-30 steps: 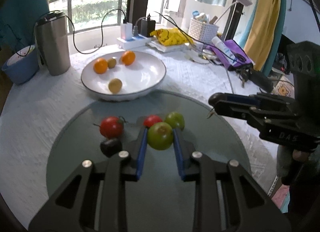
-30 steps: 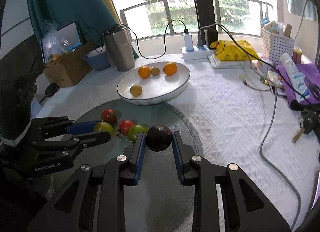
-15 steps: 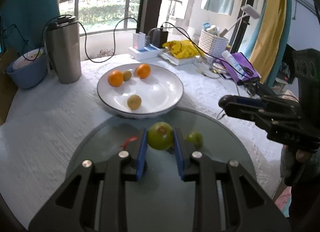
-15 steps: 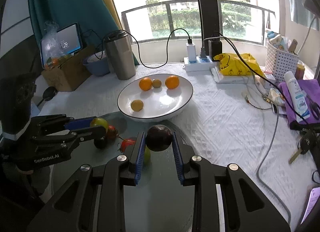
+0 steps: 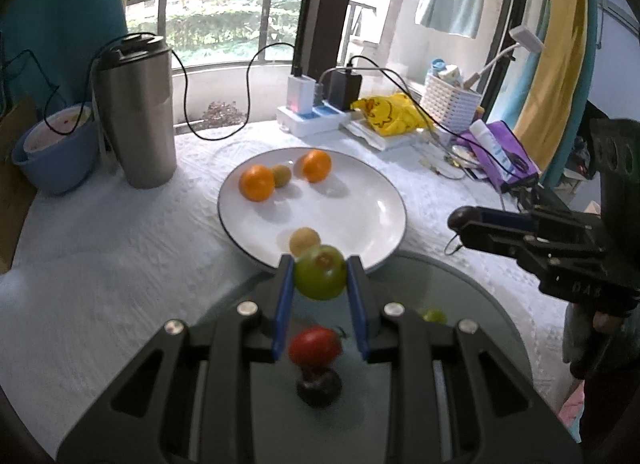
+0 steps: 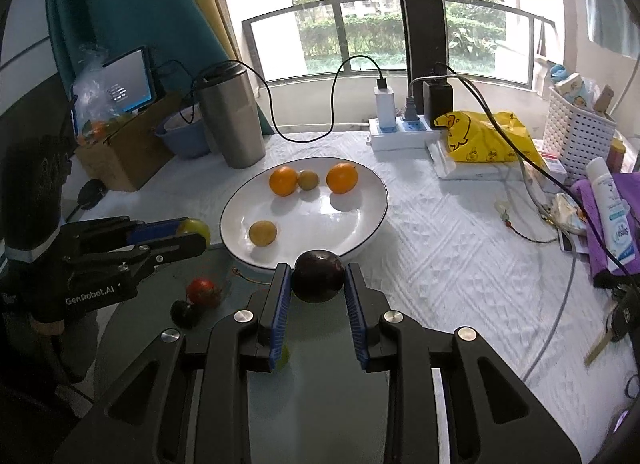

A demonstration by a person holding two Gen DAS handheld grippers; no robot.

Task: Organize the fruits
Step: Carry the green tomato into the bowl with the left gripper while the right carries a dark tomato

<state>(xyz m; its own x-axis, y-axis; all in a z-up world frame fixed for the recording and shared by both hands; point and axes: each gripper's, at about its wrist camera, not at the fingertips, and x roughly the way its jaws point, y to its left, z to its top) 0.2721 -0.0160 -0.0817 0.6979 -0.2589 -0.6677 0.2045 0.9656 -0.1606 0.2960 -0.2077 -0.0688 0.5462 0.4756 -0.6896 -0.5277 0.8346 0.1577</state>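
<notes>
My left gripper (image 5: 320, 278) is shut on a green fruit (image 5: 320, 272), held in the air over the near rim of the white plate (image 5: 360, 199). My right gripper (image 6: 318, 284) is shut on a dark purple fruit (image 6: 318, 276), also raised near the plate's (image 6: 356, 223) front rim. The plate holds two oranges (image 6: 283, 180) (image 6: 342, 177) and two small yellow-green fruits (image 6: 308, 179) (image 6: 263, 233). On the round glass board (image 5: 480, 304) lie a red tomato (image 5: 315, 345), a dark fruit (image 5: 319, 386) and a small green fruit (image 5: 434, 316).
A steel tumbler (image 5: 136, 115) and a blue bowl (image 5: 56, 143) stand left of the plate. A power strip with chargers and cables (image 5: 316, 111), a yellow bag (image 5: 392, 111), a white basket (image 5: 452, 103) and a purple cloth with a bottle (image 6: 608, 199) crowd the back and right.
Both grippers have risen and moved forward toward the plate, each still holding its fruit. The fruits on the glass board now lie below and behind the fingers.
</notes>
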